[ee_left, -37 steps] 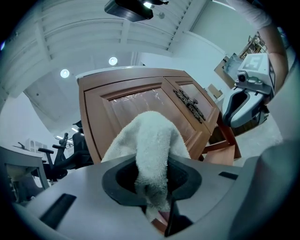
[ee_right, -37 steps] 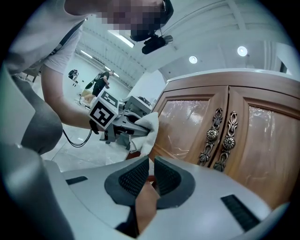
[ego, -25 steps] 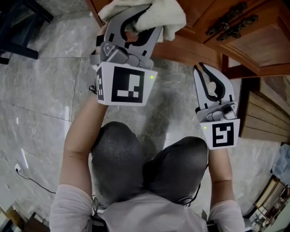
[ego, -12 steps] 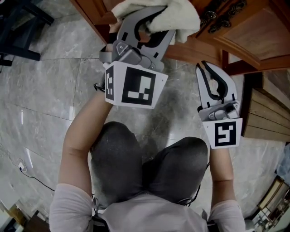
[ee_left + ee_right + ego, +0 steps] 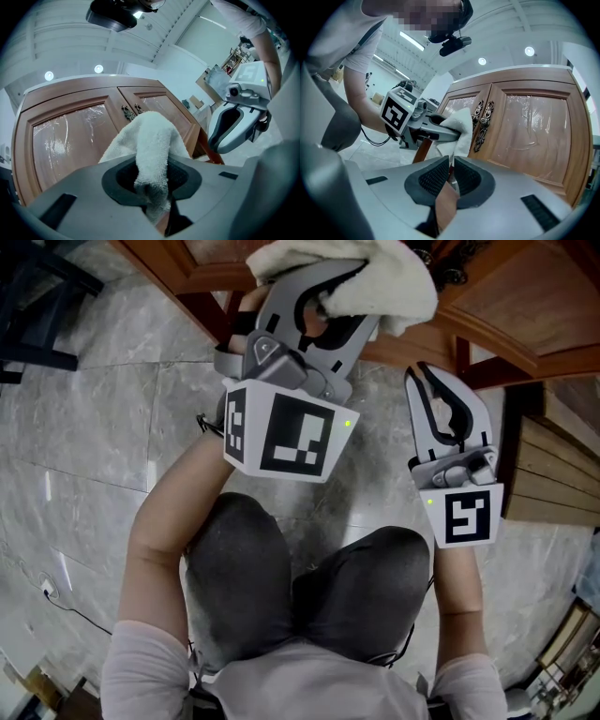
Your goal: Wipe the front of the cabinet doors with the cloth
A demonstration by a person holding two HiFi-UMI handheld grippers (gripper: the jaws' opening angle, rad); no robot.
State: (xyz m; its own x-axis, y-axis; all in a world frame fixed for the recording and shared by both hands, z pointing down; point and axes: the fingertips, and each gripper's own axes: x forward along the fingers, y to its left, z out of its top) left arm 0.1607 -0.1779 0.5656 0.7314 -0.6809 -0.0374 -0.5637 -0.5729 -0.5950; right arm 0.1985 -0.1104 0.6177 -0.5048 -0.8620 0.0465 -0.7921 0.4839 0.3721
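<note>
A white cloth [image 5: 380,282] is bunched between the jaws of my left gripper [image 5: 323,285], which is shut on it at the top of the head view. The cloth presses against the wooden cabinet doors [image 5: 525,306], close to their dark ornate handles [image 5: 483,119]. In the left gripper view the cloth [image 5: 152,140] covers part of the doors [image 5: 70,136] just below the handles [image 5: 131,111]. My right gripper [image 5: 419,373] hangs to the right, lower than the left and apart from the doors. Its jaws [image 5: 451,176] are shut on nothing.
A grey marble floor [image 5: 94,427] lies below, with a thin cable [image 5: 47,601] at the lower left. Dark furniture [image 5: 37,306] stands at the far left. A slatted wooden panel [image 5: 553,474] sits on the right. The person's knees [image 5: 300,596] fill the lower middle.
My left gripper has carried the cloth rightward across the cabinet front, towards the handles. The right gripper has hardly moved.
</note>
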